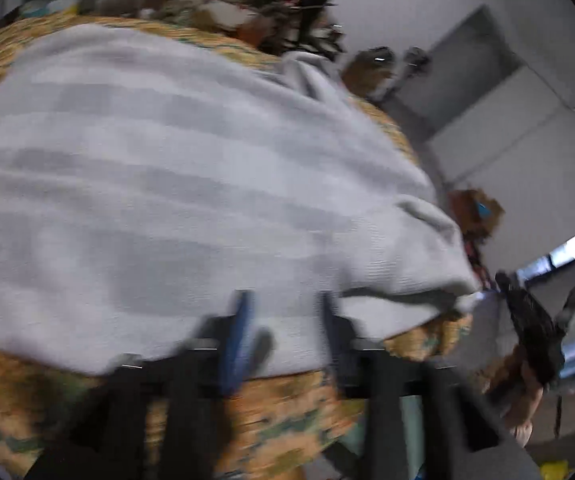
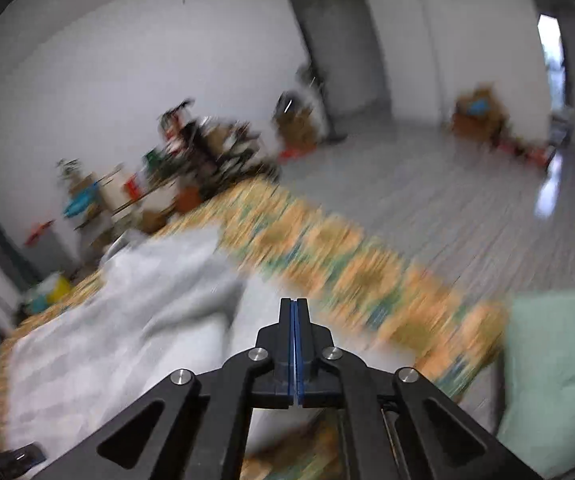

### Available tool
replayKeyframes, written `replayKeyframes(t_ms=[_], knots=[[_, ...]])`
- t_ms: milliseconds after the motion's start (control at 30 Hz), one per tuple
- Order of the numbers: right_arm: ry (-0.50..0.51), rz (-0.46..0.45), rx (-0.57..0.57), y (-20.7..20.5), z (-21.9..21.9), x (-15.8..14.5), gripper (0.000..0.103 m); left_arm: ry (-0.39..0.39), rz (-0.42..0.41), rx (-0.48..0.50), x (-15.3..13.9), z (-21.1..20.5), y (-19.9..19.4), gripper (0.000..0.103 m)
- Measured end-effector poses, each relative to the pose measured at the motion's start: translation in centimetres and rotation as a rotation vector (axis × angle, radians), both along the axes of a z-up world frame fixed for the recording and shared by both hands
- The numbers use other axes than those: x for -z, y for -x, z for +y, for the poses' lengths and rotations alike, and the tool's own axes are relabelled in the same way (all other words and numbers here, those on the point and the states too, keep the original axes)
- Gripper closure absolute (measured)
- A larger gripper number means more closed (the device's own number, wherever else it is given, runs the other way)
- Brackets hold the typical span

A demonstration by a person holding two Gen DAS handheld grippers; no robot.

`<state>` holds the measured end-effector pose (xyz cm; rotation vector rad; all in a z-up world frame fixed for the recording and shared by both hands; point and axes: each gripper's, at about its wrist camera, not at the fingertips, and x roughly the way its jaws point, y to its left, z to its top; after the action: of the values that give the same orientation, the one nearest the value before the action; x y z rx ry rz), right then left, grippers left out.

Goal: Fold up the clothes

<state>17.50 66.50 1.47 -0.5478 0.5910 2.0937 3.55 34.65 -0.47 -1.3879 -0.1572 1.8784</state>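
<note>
- The left gripper (image 1: 283,312) has its jaws parted with a clear gap between them and nothing in that gap; it hangs just over the near edge of a pale grey striped garment (image 1: 175,168).
- The right gripper (image 2: 294,312) has its blue pads pressed flat together; no cloth shows between them, though the grey fabric lies right behind the tips, so a thin pinch cannot be ruled out (both views are smeared by motion).
- In the left wrist view the right gripper shows small and dark (image 1: 543,320), off beyond the garment's right corner and clear of the cloth.
- The garment lies spread across a surface covered by an orange-and-green patterned cloth (image 1: 287,412), mostly flat over its middle, with a rumpled ridge and a lapped-over edge toward its right side (image 2: 191,280).
- A mint-green cushion or pillow (image 2: 559,380) sits just off the patterned cloth to the right; whether the surface is a worktop or a bed I cannot tell.
- Judged from this, the step in hand is somewhere between laying out and folding: the wide flat spread fits a garment being smoothed for a fold, and the lapped right edge fits a side fold already made.
- Any next grasp calls for the open left gripper to close squarely on the near hem, taking only the layers meant to be carried.
</note>
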Motion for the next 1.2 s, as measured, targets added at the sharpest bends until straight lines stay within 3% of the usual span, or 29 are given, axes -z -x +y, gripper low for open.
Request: replayKeyframes(t_ms=[67, 100, 167, 200, 233, 367, 400, 467, 500, 533, 633, 667, 767, 900, 1033, 1200], knots=[[-0.022, 0.011, 0.024, -1.5, 1.3, -1.8, 0.103, -0.041, -0.019, 0.037, 0.1, 1.3, -0.6, 0.041], [-0.016, 0.010, 0.012, -1.3, 1.6, -2.2, 0.096, -0.047, -0.046, 0.049, 0.6, 2.0, -1.1, 0.041], [0.034, -0.006, -0.055, -1.7, 0.8, -1.7, 0.075, -0.065, -0.105, 0.055, 1.6, 3.1, -1.5, 0.041], [0.084, 0.004, -0.095, -1.8, 0.0, -0.7, 0.049, -0.067, -0.118, 0.045, 1.7, 3.1, -2.5, 0.041], [0.134, 0.013, -0.134, -1.9, -0.7, 0.4, 0.039, -0.060, -0.110, 0.038, 1.8, 3.2, -3.1, 0.041], [0.343, 0.055, -0.275, -1.0, -2.3, 6.0, 0.037, -0.045, -0.062, 0.036, 1.6, 2.9, -5.0, 0.041], [0.385, 0.057, -0.281, -0.4, -1.9, 7.3, 0.037, -0.049, -0.048, 0.039, 1.5, 3.0, -5.2, 0.041], [0.419, 0.128, -0.216, -0.2, 0.0, 8.5, 0.057, -0.048, -0.021, 0.049, 1.5, 3.2, -5.5, 0.041], [0.426, 0.179, -0.182, -0.3, 1.0, 8.7, 0.073, -0.039, -0.007, 0.057, 1.6, 3.3, -5.5, 0.041], [0.425, 0.213, -0.156, -0.2, 1.9, 8.5, 0.079, -0.029, 0.001, 0.059, 1.7, 3.4, -5.5, 0.041], [0.312, 0.157, -0.143, 0.4, 1.9, 6.2, 0.086, -0.041, -0.014, 0.046, 2.5, 3.7, -5.2, 0.041], [0.228, 0.115, -0.121, 0.5, 1.1, 5.1, 0.089, -0.044, -0.019, 0.043, 2.6, 3.7, -5.1, 0.041], [-0.010, -0.003, -0.058, 0.7, -0.9, 1.9, 0.092, -0.032, -0.016, 0.054, 2.6, 4.0, -5.1, 0.041], [-0.116, -0.030, -0.038, -0.4, 0.0, -1.1, 0.093, -0.021, 0.008, 0.071, 2.5, 3.8, -5.5, 0.040], [-0.145, 0.015, -0.042, -0.9, -0.2, -3.8, 0.093, -0.026, 0.024, 0.080, 2.5, 3.8, -5.8, 0.039], [-0.258, 0.100, -0.225, 3.9, -1.8, -9.0, 0.095, -0.042, 0.000, 0.075, 2.5, 3.4, -5.5, 0.039]])
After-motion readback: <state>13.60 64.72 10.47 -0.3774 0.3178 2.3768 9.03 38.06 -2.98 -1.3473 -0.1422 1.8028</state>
